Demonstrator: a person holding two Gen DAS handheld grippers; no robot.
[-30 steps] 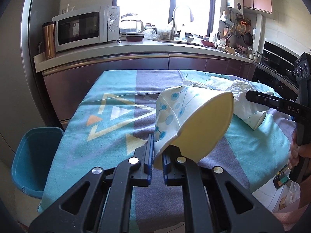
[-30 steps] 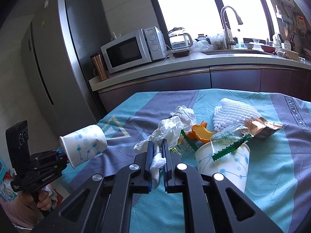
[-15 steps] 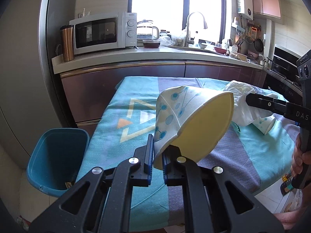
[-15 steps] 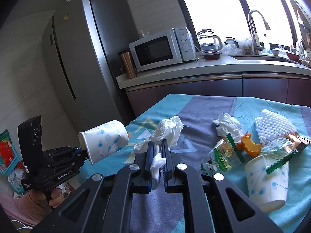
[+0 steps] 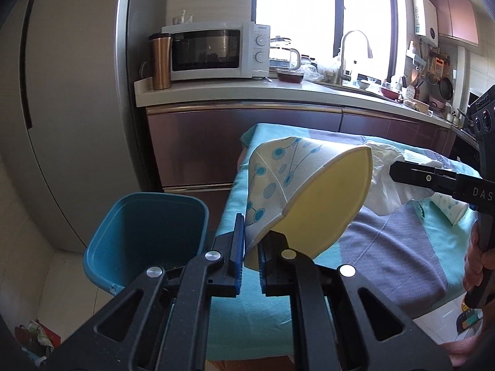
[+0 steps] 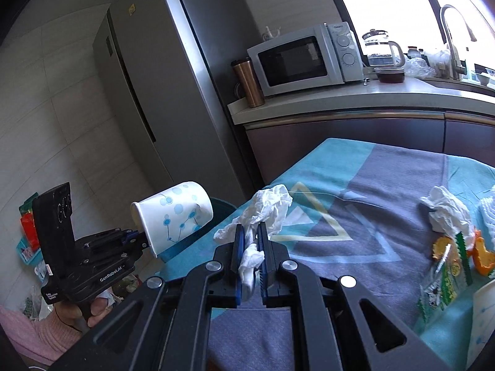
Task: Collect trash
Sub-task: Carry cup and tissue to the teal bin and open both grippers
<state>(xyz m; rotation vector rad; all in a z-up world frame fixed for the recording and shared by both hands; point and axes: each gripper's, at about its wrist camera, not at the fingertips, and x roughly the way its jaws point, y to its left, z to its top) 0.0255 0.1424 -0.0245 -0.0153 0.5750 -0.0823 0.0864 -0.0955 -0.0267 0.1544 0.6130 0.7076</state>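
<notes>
The left gripper (image 5: 250, 247) is clamping its fingers on the rim of a paper cup (image 5: 297, 191), holding it tipped sideways past the table's (image 5: 402, 247) left edge, beside the blue bin (image 5: 139, 235). The right gripper (image 6: 250, 247) is pinching a crumpled tissue (image 6: 263, 213) above the table's left edge. Wrappers (image 6: 445, 275) are lying toward the right edge.

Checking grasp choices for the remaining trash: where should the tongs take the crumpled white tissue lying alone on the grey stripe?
Grip the crumpled tissue at its raised, bunched top, coming down from above. It lies loose on the tablecloth with folds standing up to pinch, and the orange peel and green wrapper crowd its near side.
</notes>
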